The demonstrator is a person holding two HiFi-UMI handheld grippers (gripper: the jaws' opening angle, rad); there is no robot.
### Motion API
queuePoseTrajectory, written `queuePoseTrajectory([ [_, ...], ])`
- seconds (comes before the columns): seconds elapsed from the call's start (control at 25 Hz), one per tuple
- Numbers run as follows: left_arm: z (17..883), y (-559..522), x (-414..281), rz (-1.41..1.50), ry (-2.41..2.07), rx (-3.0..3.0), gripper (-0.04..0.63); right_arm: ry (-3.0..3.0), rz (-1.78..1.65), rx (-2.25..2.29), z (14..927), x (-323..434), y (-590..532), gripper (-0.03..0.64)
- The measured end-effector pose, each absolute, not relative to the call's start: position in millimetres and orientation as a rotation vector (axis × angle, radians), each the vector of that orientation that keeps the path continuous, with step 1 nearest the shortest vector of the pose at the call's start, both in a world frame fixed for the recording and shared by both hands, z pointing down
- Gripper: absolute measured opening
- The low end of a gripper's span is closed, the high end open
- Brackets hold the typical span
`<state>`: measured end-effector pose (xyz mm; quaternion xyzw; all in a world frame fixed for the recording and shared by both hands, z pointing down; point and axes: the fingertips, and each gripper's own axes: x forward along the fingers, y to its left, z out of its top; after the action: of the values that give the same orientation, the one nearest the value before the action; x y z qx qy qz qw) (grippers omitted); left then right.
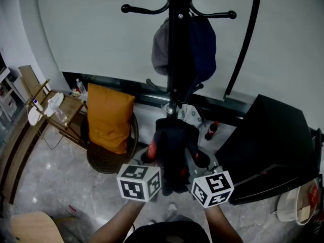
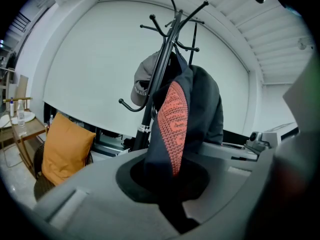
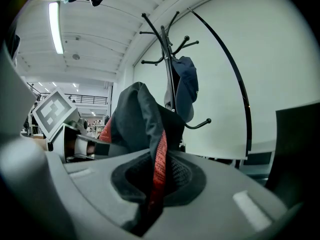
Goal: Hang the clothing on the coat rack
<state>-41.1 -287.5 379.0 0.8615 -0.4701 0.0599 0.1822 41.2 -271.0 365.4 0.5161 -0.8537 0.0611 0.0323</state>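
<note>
A dark garment [image 1: 174, 151] with red patterned trim hangs bunched between my two grippers, just in front of the black coat rack pole [image 1: 176, 49]. My left gripper [image 1: 161, 161] is shut on its left side; the red trim [image 2: 175, 124] runs up out of the jaws. My right gripper [image 1: 195, 161] is shut on its right side, with a red strap [image 3: 159, 166] pinched in the jaws. A grey cap [image 1: 161, 47] and a navy cap [image 1: 203, 44] hang on the rack. The rack's upper hooks [image 1: 142, 9] are bare.
An orange cushion [image 1: 109, 116] leans on a round dark chair at the left. A wooden side table [image 1: 53, 110] holds bottles. A black box [image 1: 271, 146] stands at the right. A cola bottle [image 1: 211, 130] stands near the rack's base. A black curved rod [image 1: 245, 39] rises right.
</note>
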Motion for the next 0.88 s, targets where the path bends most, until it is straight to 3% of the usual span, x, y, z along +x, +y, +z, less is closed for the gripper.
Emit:
queuePoseTrajectory([
  [0.88,384,-332,-38,0.185,-1.36,2.42,0.018,-2.665,0.22,1.564,372,41,-319,0.025],
])
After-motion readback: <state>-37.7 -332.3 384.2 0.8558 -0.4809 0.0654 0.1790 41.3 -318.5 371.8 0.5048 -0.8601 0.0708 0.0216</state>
